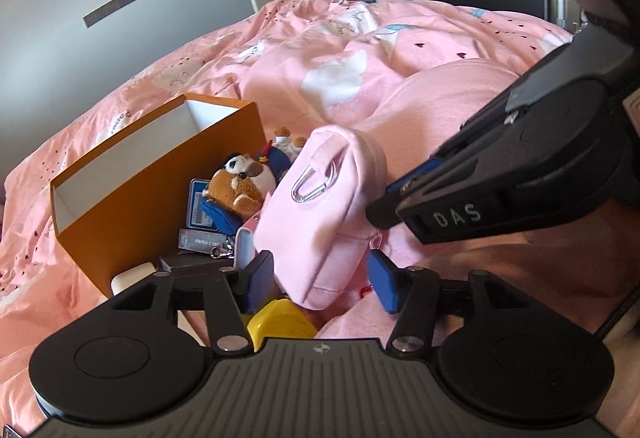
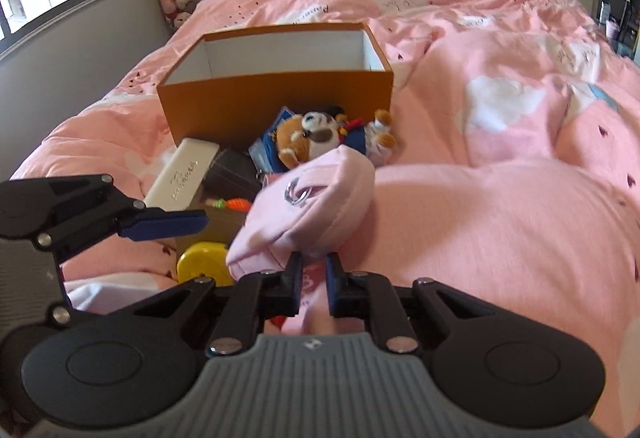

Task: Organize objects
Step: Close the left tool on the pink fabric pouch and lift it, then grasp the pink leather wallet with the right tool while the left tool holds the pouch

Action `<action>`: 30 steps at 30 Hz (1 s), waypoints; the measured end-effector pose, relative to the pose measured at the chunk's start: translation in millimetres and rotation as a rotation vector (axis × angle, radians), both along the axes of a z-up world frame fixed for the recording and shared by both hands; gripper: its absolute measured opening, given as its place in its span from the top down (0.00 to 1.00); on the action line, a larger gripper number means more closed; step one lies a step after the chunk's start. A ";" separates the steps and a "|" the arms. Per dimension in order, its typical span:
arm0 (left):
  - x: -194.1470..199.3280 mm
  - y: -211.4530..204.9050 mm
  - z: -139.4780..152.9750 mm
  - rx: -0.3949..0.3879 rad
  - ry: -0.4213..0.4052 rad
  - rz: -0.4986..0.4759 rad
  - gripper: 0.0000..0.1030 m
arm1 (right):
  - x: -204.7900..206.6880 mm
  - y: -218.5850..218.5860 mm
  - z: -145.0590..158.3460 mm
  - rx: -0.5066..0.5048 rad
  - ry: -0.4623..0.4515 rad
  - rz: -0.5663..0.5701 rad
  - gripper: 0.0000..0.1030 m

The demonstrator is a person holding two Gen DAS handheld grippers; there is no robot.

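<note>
Both jaws differ: the right gripper (image 2: 313, 278) is closed down to a narrow gap, pinching the near edge of a pink pouch (image 2: 308, 214), while the left gripper (image 1: 322, 276) stands wide open, its blue pads (image 1: 382, 280) on either side of the pouch's lower end without clamping it.

From the left wrist view the pouch (image 1: 324, 218) hangs tilted between the open fingers, a silver clip (image 1: 312, 184) fastened to its loop, and the right gripper (image 1: 384, 208) reaches in from the right to grip its edge.

An orange box (image 2: 276, 94) with a white inside sits open-topped on the pink bedspread (image 2: 500, 198), just behind a small heap of things — a brown and white plush dog (image 2: 320, 136), a white case (image 2: 184, 174), a dark box (image 2: 232, 174), a toy carrot (image 2: 236, 204) and a yellow round object (image 2: 204, 262). The pouch lies just in front of this heap, its far end touching the plush dog.
</note>
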State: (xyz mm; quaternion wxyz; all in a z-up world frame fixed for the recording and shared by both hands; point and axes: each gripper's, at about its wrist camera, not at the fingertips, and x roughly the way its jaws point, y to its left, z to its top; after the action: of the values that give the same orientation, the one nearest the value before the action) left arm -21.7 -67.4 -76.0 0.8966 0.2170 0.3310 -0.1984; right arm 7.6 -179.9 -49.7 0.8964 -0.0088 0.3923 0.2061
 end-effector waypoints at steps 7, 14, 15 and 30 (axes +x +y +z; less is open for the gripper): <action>15.3 -11.2 -4.6 0.041 -0.032 0.001 0.37 | 21.0 3.2 9.3 0.028 -0.045 0.020 0.87; 45.3 -20.5 -4.7 0.025 -0.038 0.031 0.37 | 39.9 3.5 14.3 0.074 -0.047 0.022 0.87; 50.0 -22.7 -5.2 0.028 -0.035 0.034 0.37 | 41.9 2.9 14.7 0.079 -0.043 0.020 0.87; 71.0 5.4 6.2 -0.100 0.071 0.110 0.70 | 68.3 -25.3 20.2 0.089 -0.018 -0.009 0.80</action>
State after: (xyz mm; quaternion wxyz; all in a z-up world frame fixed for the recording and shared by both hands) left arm 49.2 -62.0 -69.8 0.9036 0.1464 0.3637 -0.1725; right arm 75.9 -205.1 -29.5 0.9004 0.0310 0.3744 0.2193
